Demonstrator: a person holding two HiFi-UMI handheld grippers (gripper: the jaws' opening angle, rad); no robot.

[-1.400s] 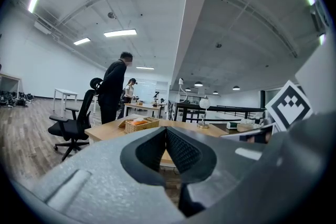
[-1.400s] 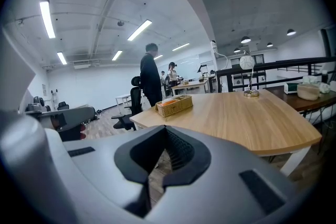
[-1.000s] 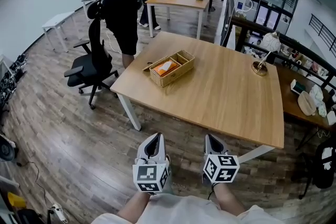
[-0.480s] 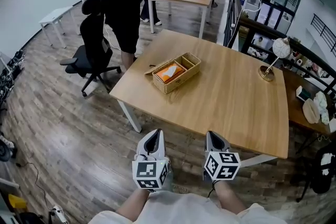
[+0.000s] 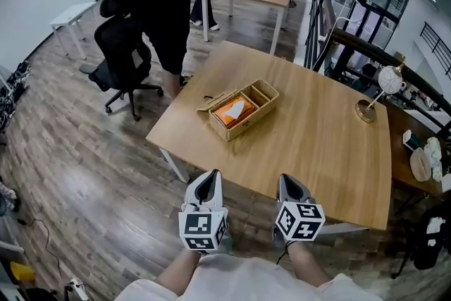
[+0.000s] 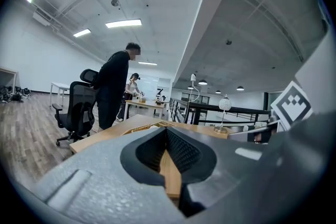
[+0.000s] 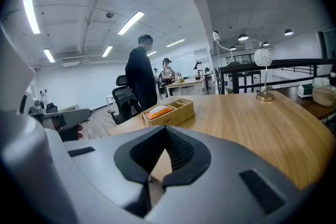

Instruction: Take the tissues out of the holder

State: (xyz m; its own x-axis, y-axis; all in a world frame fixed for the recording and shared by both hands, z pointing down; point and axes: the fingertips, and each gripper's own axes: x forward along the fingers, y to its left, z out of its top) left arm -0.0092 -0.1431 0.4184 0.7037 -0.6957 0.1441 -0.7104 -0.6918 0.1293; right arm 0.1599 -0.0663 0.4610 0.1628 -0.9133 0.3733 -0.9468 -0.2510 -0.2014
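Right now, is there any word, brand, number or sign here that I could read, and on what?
No readable text anywhere.
Cubes on left gripper and right gripper: black-and-white square patterns, no letters.
Orange tissue pack in the wicker holder: print, if any, too small to read.

Surface: light wooden top with rounded corners, on white legs, standing on a dark plank floor.

I count two things resting directly on it. A woven holder sits in the left half, set at an angle to the edges and split into compartments. A flat flap juts from its left end, low over the wood; I cannot tell if it touches. A round lamp base stands near the right edge, well apart from the holder.
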